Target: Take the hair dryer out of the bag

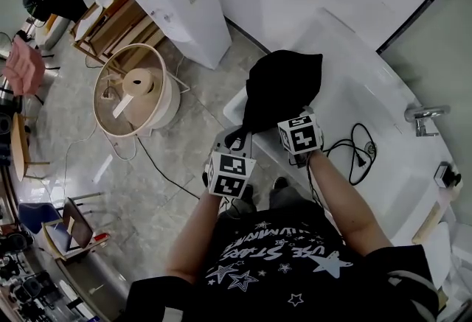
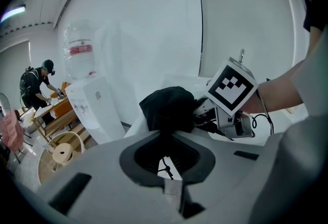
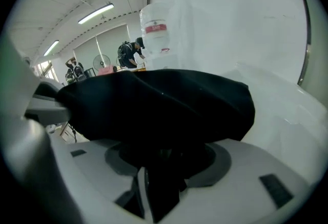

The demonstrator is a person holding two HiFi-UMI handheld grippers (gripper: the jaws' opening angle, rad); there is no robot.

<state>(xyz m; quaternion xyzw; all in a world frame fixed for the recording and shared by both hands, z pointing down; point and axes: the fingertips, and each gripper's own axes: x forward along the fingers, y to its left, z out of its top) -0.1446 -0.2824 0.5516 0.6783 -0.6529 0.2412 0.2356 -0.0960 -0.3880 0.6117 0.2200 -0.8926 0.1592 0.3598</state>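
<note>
Bag (image 1: 284,85), just one, black, pinched by left claw (image 2: 169,174), right claw (image 3: 159,182) parted

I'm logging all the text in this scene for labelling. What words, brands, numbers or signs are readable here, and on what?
"USE STARS", as far as it can be read, on the T-shirt; the line above it is too warped to read.
Red label on the water bottle: too blurred to read.
Small mark on the dispenser: too small to read.
Marker cubes: square patterns only, no letters.
</note>
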